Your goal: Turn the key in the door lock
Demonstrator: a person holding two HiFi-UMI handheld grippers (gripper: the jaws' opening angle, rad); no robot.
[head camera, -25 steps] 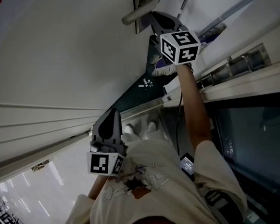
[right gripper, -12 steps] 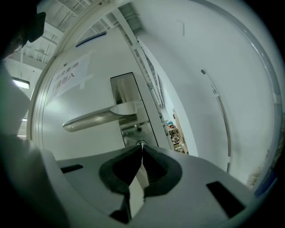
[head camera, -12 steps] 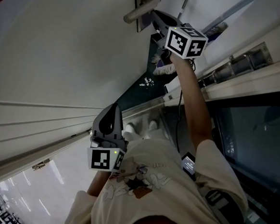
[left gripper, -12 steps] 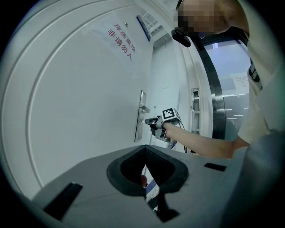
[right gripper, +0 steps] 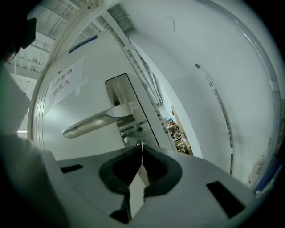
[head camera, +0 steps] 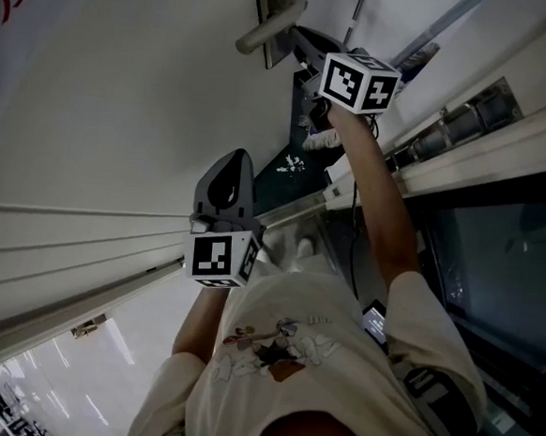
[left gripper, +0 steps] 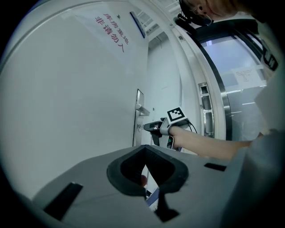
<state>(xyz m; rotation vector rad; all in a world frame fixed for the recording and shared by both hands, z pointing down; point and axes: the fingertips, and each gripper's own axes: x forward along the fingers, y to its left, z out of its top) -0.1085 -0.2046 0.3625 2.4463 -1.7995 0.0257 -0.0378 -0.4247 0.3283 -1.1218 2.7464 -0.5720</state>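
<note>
Door lock (right gripper: 141, 143) at right gripper (right gripper: 141, 150) fingers (right gripper: 156, 168), hidden in head view

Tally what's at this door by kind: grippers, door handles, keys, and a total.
Grippers: 2, left gripper and right gripper
Door handles: 1, the door handle
Keys: 1, the key in the right gripper
Total: 4

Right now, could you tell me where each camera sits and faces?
Head view: on the person's head, looking down the door; shows shirt, arms, left gripper, right gripper.
Left gripper view: on the left gripper, facing along the door; shows its shut jaws, right forearm.
Right gripper view: on the right gripper, facing the door handle; shows its jaws shut on the key.
Shared: head and left gripper views both show the right gripper.
</note>
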